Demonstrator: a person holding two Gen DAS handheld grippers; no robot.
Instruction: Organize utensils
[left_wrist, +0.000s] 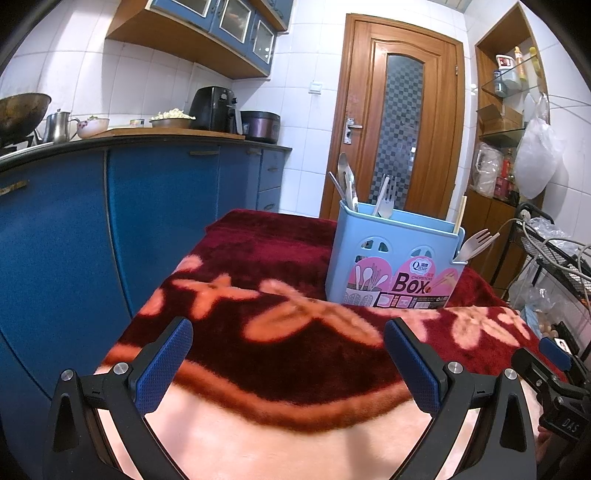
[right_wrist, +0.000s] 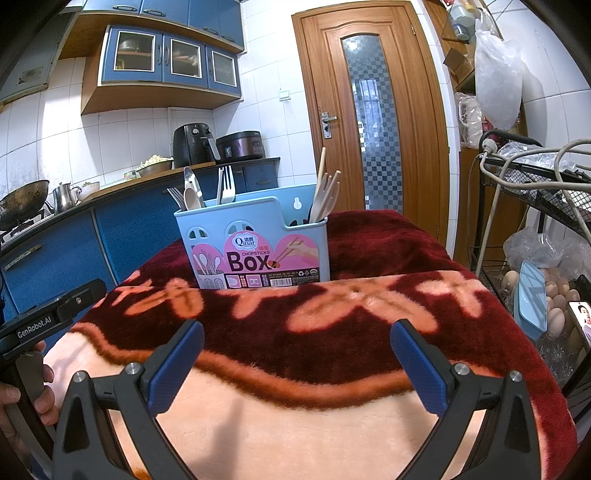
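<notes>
On the red flowered blanket (right_wrist: 369, 258) stands a light blue utensil box (right_wrist: 255, 236) with a pink "Box" label, at about twelve o'clock from the right gripper (right_wrist: 297, 360) and one o'clock from the left gripper (left_wrist: 288, 358). Its left compartment holds spoons (right_wrist: 192, 194) and a metal fork (right_wrist: 176, 197); the middle holds white forks (right_wrist: 227, 188). The lower compartment at its three o'clock side holds a wooden fork (right_wrist: 325, 199) and chopsticks (right_wrist: 322, 162). Both grippers hover low over the blanket, well apart from the box, each with its blue-padded fingers spread wide and nothing between them.
</notes>
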